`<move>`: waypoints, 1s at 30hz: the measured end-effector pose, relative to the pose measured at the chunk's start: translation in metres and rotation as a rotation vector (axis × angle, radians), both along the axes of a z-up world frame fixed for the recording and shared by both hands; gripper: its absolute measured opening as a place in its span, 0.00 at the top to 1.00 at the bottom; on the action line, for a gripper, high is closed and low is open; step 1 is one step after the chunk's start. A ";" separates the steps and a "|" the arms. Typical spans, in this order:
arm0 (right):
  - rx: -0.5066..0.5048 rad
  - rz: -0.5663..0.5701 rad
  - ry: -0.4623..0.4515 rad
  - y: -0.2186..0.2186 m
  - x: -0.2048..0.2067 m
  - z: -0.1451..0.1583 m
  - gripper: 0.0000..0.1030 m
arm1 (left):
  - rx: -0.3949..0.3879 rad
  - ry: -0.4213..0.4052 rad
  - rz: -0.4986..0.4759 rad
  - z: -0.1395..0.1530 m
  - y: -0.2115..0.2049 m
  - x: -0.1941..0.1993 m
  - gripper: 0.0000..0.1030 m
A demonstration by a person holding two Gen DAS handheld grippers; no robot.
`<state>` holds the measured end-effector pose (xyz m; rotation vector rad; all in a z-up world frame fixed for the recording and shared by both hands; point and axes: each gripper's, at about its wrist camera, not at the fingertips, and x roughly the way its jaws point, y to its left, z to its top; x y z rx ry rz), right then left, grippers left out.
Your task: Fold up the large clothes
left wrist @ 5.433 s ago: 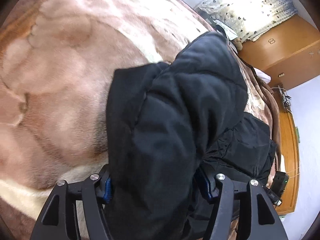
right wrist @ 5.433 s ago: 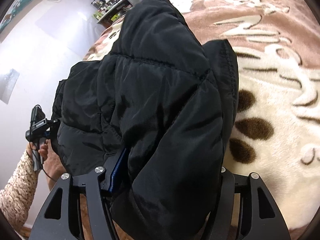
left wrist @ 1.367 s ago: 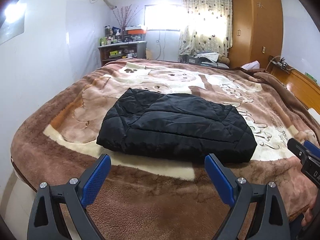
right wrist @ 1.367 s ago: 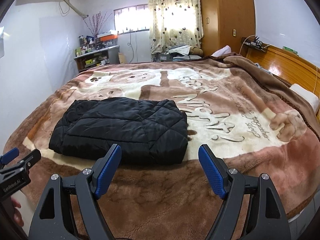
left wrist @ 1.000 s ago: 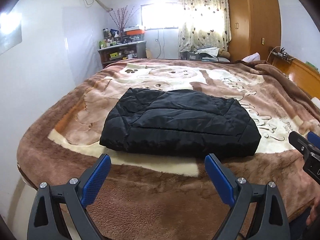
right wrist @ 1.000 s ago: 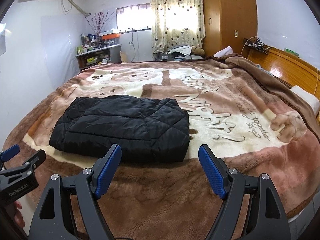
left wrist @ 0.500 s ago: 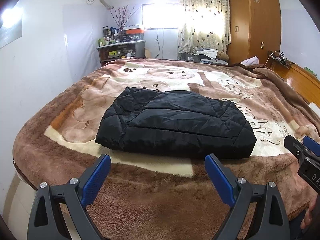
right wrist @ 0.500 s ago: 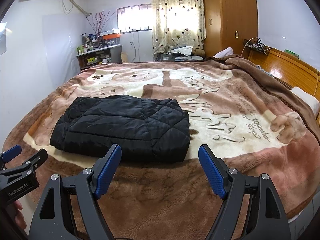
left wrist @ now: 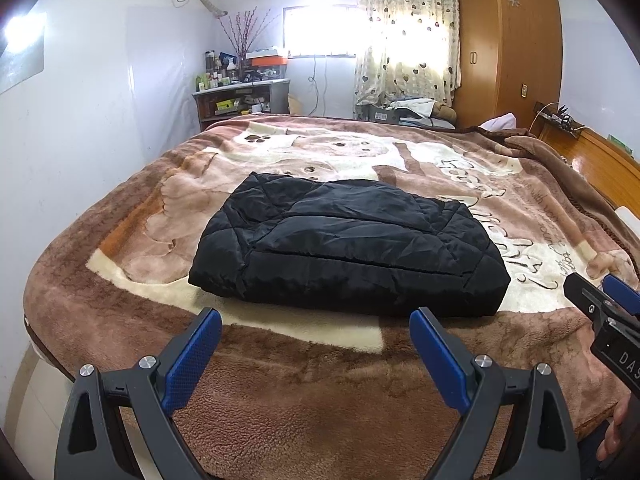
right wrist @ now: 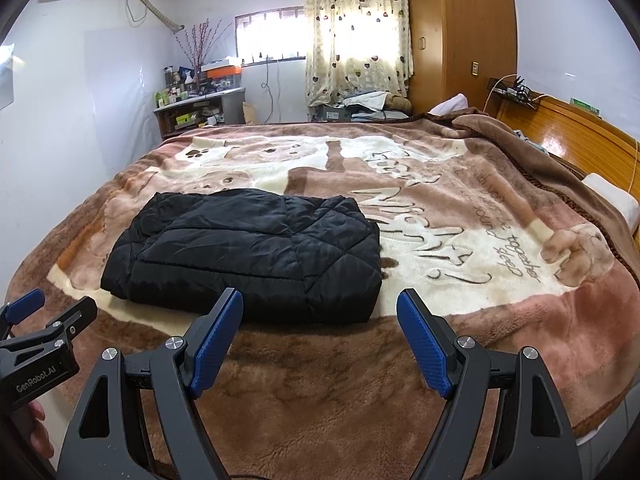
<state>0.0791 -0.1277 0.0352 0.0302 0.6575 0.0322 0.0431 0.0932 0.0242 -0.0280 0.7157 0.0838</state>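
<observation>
While we hold both tools above the near edge of the bed (left wrist: 280,408), the black quilted jacket (left wrist: 348,252) lies folded into a flat rectangular bundle on the bed's brown blanket (right wrist: 460,240). We take the jacket as our landmark. It rests on the cream part of the blanket print, a little beyond the brown near border, with its long side running across our view.

Our left tongs (left wrist: 316,344) hang just in front of the jacket, and their blue pads (left wrist: 192,364) stand wide apart with nothing between them. Our right tongs (right wrist: 320,336) are in front of the jacket's right corner, also spread wide and holding nothing. Neither pair touches the jacket or the blanket. In the left wrist view, the right tool shows at the right edge with some fingers (left wrist: 618,436) of the person under it.

To the right of the jacket, the blanket carries dark brown lettering (right wrist: 424,236). Far behind the jacket, a shelf unit (left wrist: 244,100) with bottles and boxes stands against the white wall. Behind and to the right of the jacket we see a patterned curtain (left wrist: 404,48) at the bright window, and next to it a wooden wardrobe (left wrist: 508,48). Well to the right of the jacket runs the wooden headboard (right wrist: 560,132).
</observation>
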 end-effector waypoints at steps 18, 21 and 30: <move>0.003 0.004 0.005 0.003 -0.001 -0.001 0.23 | -0.007 0.010 -0.002 -0.003 0.001 0.000 0.07; 0.004 0.005 0.005 0.003 -0.001 -0.002 0.23 | -0.006 0.011 0.000 -0.003 0.000 0.000 0.07; 0.004 0.004 0.008 0.003 -0.001 -0.002 0.23 | -0.007 0.011 0.003 -0.003 0.001 0.001 0.07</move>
